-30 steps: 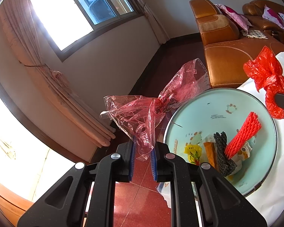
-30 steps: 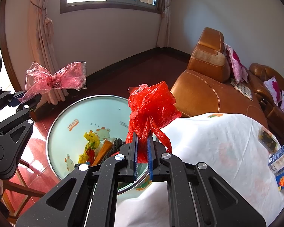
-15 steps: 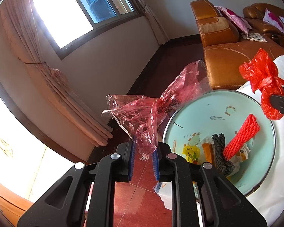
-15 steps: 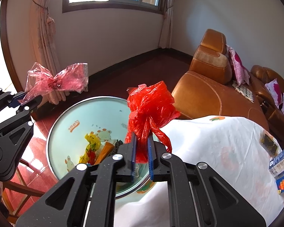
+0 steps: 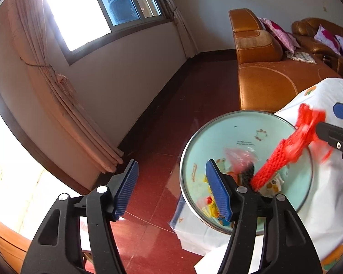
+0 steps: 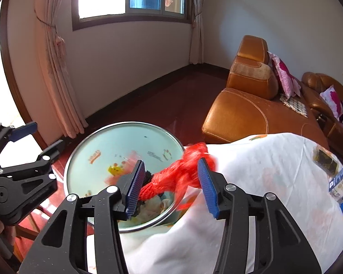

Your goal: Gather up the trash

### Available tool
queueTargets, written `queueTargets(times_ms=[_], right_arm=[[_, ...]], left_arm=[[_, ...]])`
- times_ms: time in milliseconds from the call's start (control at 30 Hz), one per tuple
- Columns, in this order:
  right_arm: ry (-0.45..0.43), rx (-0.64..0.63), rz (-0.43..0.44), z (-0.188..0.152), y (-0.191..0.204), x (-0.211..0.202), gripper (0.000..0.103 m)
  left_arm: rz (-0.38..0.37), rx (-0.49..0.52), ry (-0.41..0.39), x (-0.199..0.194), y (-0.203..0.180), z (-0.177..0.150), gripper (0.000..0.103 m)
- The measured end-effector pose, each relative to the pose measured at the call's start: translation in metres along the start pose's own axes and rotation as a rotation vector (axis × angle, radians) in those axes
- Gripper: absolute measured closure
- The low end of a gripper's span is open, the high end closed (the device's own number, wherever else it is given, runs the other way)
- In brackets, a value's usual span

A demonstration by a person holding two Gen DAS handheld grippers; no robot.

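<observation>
White-clothed table (image 6: pixel 263 171): left gripper (image 5: pixel 171 187) and right gripper (image 6: pixel 170 185) gape wide, empty. Red bag (image 6: pixel 189 159) blurs at the basin (image 6: pixel 125 126) rim; packets (image 6: pixel 340 182) remain far right.

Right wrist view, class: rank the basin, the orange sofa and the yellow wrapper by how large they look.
1. orange sofa; the basin looks nearly as large, and being nearer makes their order unsure.
2. yellow wrapper, clearly smallest.

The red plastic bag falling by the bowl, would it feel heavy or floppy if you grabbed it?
Probably very light and floppy: the crumpled red plastic bag looks thin and blurs as it drops between the open right gripper fingers. It would likely squash flat when pinched. It may slip, since the film looks smooth and shiny.
</observation>
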State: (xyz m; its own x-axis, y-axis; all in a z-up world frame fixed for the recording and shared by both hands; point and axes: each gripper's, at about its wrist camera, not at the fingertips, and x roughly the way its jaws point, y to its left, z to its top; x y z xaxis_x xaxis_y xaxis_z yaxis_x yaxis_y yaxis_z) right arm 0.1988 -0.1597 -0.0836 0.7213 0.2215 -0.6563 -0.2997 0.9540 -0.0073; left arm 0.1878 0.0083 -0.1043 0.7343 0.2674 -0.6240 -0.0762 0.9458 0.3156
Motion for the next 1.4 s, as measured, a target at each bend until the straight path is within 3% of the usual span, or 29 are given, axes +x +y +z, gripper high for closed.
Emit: queueTargets(times_ms=[67, 467, 633, 767, 933, 1167, 1400], right_arm=[[-0.013, -0.013, 0.031, -0.002, 0.004, -0.007, 0.051], [-0.064, -0.044, 0.088, 0.01, 0.015, -0.015, 0.047], [-0.09, -0.032, 0.017, 0.008, 0.005, -0.025, 0.047], [-0.107, 0.079, -0.091, -0.001, -0.032, -0.041, 0.047], [-0.147, 0.113, -0.145, -0.019, -0.049, -0.073, 0.041], [-0.198, 0.139, -0.119, -0.032, -0.049, -0.112, 0.038], [-0.228, 0.129, -0.1, -0.036, -0.039, -0.13, 0.037]], left_arm=[[0.01, -0.015, -0.012, -0.006, 0.003, -0.001, 0.035], [0.099, -0.098, -0.021, -0.01, 0.042, 0.001, 0.031], [0.115, -0.114, -0.056, -0.016, 0.048, 0.005, 0.022], [0.085, -0.14, -0.084, -0.031, 0.046, 0.007, 0.021], [0.052, -0.137, -0.173, -0.068, 0.032, 0.011, 0.013], [0.016, -0.123, -0.221, -0.103, 0.016, 0.006, 0.012], [0.019, -0.11, -0.226, -0.11, 0.014, 0.002, 0.011]])
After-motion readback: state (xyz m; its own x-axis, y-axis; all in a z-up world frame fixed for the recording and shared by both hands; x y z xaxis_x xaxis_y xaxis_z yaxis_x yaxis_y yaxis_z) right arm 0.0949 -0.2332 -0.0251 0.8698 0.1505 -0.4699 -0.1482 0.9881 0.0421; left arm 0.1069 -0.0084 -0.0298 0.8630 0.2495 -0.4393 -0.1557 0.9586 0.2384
